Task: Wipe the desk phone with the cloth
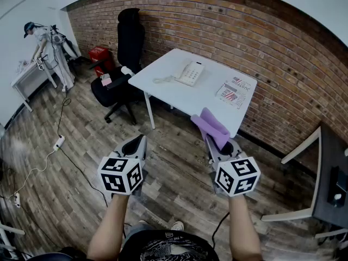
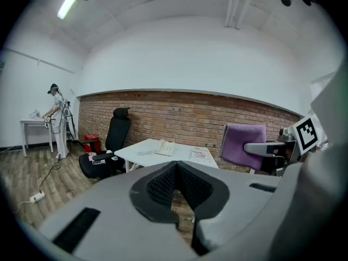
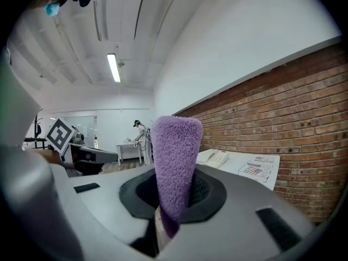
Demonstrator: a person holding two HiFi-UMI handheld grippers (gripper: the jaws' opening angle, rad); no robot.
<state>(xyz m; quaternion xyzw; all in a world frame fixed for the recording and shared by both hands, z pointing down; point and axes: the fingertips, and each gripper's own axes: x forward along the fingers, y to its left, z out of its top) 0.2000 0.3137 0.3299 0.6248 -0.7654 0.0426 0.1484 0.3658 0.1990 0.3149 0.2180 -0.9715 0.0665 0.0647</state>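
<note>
1. Purple cloth (image 3: 174, 162) stands folded and upright between the jaws of our right tongs (image 3: 174, 193). The jaws are closed on its lower end and grip nothing else.
2. Our left tongs (image 2: 178, 192) carry nothing. Their jaws are brought together, and only the V-shaped notch of the dark pads shows between them.
3. We hold both tongs side by side above the wooden floor (image 1: 81, 145), pointing toward the counter (image 1: 163, 69). Neither touches it.
4. The white counter stands ahead of us, with one end against the brick wall (image 1: 272, 48).
5. The desk phone (image 1: 190, 73) lies flat on the counter, toward its far side. Its coiled cord (image 1: 163, 79) trails off to the left across the top.
6. The cloth is well apart from the phone, raised in the air on our side of the counter.
7. A printed leaflet (image 1: 234, 91) lies on the same counter to the right of the phone, apart from it.
8. A black office chair (image 1: 124, 58) sits at the counter's left end, and a red box (image 1: 99, 54) stands on the floor beyond it, by the wall.
9. At the far left a person (image 1: 46, 48) bends over a small white table (image 1: 30, 76). A power strip (image 1: 58, 142) with its cable lies on the floor between that table and us.
</note>
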